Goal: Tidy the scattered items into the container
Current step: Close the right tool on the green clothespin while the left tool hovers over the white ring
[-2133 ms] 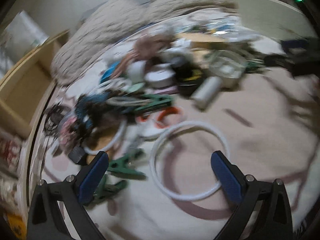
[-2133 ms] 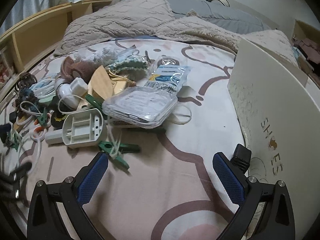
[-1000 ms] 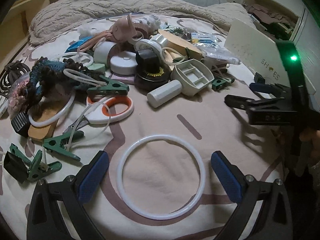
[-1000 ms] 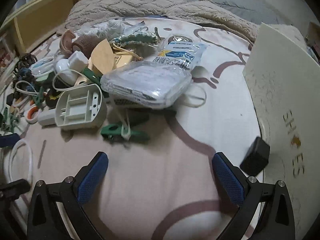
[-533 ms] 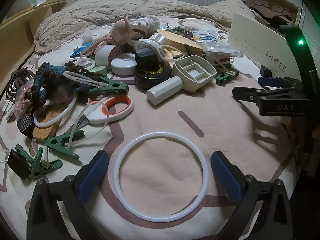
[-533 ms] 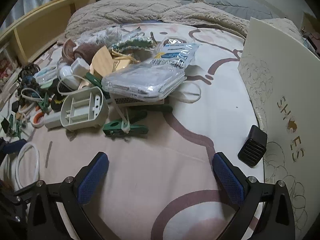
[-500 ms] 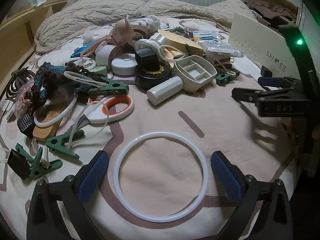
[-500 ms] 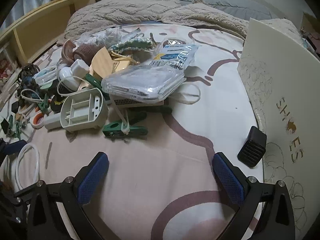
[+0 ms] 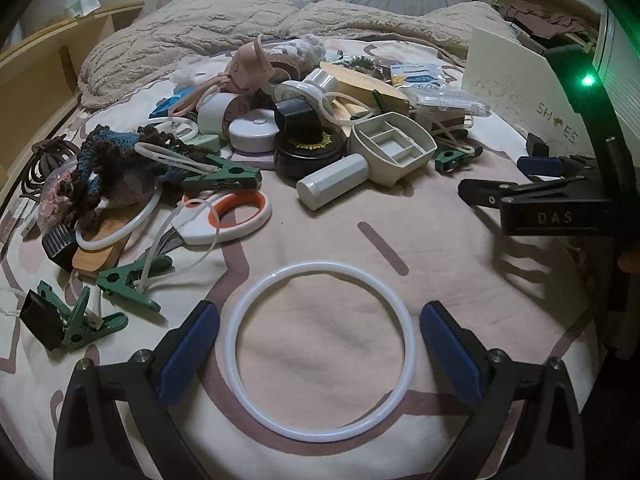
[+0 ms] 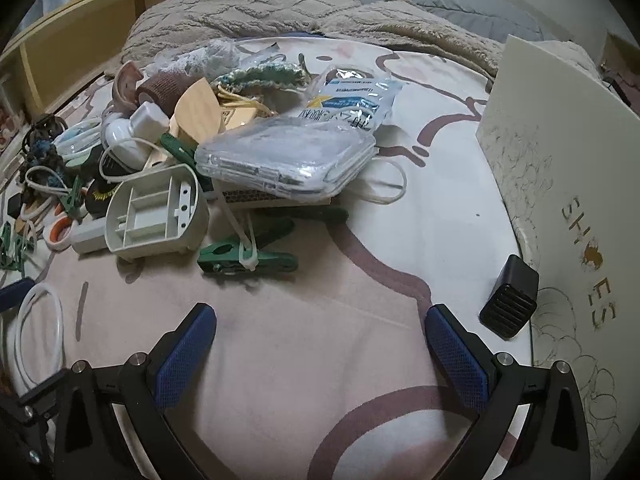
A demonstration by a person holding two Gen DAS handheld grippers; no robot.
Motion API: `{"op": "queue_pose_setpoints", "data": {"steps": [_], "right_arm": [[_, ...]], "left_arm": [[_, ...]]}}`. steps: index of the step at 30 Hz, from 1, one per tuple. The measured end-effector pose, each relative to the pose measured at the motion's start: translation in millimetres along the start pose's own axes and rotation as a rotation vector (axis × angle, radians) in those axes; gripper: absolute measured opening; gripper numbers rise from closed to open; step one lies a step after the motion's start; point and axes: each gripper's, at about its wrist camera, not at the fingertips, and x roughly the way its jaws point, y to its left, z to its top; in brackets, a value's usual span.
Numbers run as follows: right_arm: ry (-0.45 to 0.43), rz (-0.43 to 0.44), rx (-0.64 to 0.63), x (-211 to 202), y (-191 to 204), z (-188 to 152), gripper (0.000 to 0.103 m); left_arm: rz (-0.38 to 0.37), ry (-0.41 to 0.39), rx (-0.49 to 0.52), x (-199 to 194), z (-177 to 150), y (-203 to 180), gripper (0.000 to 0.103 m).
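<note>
While nothing looks packed yet, the left wrist view shows the left gripper [image 9: 318, 338] spread wide and empty around one white ring [image 9: 318, 350] near the bed's front edge; four green clips [image 9: 132, 278] and one pair of scissors [image 9: 224, 220] lie toward its left edge.

From the right wrist, the right gripper [image 10: 320, 346] gapes empty; one black clip [image 10: 509, 297] sits just beside, perhaps touching, the shoe box [image 10: 560, 184] at the right edge.

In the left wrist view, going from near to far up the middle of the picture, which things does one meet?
Left gripper → large white plastic ring → white cylinder handle → round black tin with a gold emblem → pink plastic toy → beige textured blanket.
</note>
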Motion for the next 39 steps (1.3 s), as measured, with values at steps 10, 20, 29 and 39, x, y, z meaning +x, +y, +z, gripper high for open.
{"op": "queue_pose_setpoints", "data": {"steps": [10, 20, 29, 39], "right_arm": [[-0.084, 0.010, -0.117, -8, 22, 16, 0.084], [-0.080, 0.090, -0.153, -5, 27, 17, 0.054], [-0.073, 0.140, -0.134, -30, 23, -12, 0.054], [-0.045, 0.165, -0.096, -45, 21, -37, 0.055]], "left_arm": [[-0.033, 0.001, -0.018, -5, -2, 2, 0.096], [-0.039, 0.002, -0.022, -5, -2, 2, 0.096], [-0.048, -0.001, -0.025, -5, -2, 2, 0.096], [-0.044, -0.016, -0.042, -9, -5, 4, 0.096]]}}
